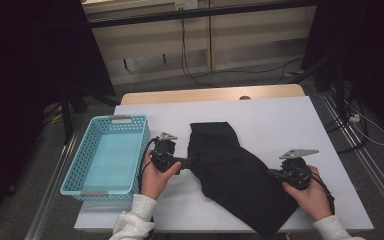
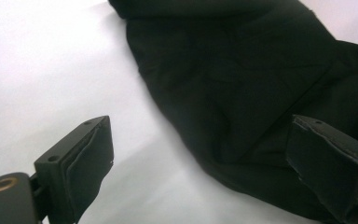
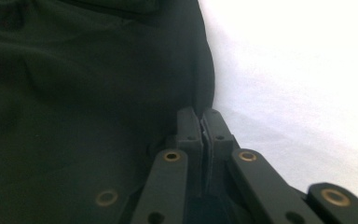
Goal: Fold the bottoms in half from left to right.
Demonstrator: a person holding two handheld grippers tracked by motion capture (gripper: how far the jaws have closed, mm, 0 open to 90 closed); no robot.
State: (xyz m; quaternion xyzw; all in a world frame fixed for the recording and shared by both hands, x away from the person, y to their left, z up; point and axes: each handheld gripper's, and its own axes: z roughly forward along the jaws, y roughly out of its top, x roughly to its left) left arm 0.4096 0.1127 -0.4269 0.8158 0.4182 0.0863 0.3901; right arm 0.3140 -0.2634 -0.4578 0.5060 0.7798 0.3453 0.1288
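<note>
White table (image 1: 280,120), black cloth (image 1: 230,170) between grippers

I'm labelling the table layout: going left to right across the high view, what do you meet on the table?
Blue basket → left tool → black cloth → right tool.

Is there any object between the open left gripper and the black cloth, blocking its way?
Nothing visible does. The left gripper is open at the edge of the black cloth, one jaw over bare white table, the other over the cloth itself.
</note>
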